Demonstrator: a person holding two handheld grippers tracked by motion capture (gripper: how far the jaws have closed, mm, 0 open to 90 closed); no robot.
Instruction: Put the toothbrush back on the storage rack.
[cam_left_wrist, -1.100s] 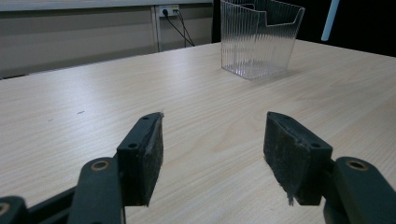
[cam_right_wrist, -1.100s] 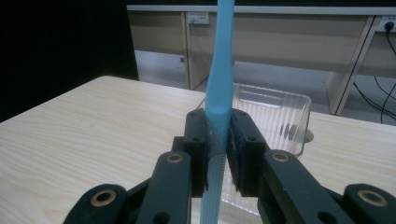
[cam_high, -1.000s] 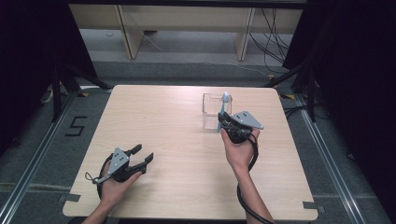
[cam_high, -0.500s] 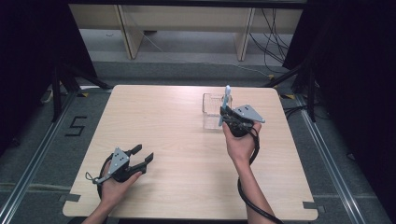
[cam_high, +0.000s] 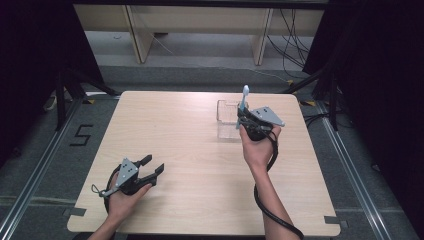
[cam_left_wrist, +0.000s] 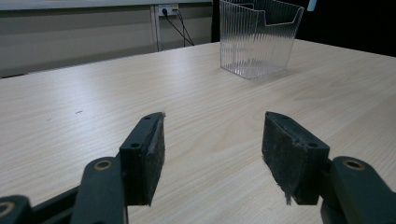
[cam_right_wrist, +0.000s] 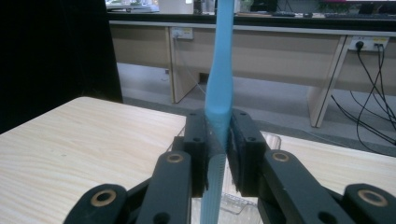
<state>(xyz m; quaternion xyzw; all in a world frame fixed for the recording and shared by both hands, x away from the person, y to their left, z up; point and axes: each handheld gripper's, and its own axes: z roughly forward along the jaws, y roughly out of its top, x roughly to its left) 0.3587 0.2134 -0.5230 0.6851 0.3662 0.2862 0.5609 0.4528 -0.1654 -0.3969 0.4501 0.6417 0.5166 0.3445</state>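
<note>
My right gripper (cam_high: 243, 118) is shut on a light-blue toothbrush (cam_high: 244, 96) and holds it upright over the clear plastic box (cam_high: 226, 121) at the table's far right. In the right gripper view the toothbrush handle (cam_right_wrist: 220, 84) rises straight up from between the pressed pads, and the box rim (cam_right_wrist: 273, 138) lies just below and behind them. My left gripper (cam_high: 152, 163) rests low over the table's near left with its jaws wide apart and nothing between them. The left gripper view shows its pads (cam_left_wrist: 150, 154) over bare wood, with the ribbed clear box (cam_left_wrist: 259, 37) far ahead.
The light wooden table (cam_high: 190, 150) has a near edge by the person's forearms. A cable (cam_high: 265, 200) loops from the right gripper along the forearm. Dark curtains stand on both sides, and shelving legs (cam_high: 262, 35) and floor cables lie beyond the far edge.
The right hand has lifted a little with the toothbrush, which now stands more upright above the box. The left gripper has stayed where it was.
</note>
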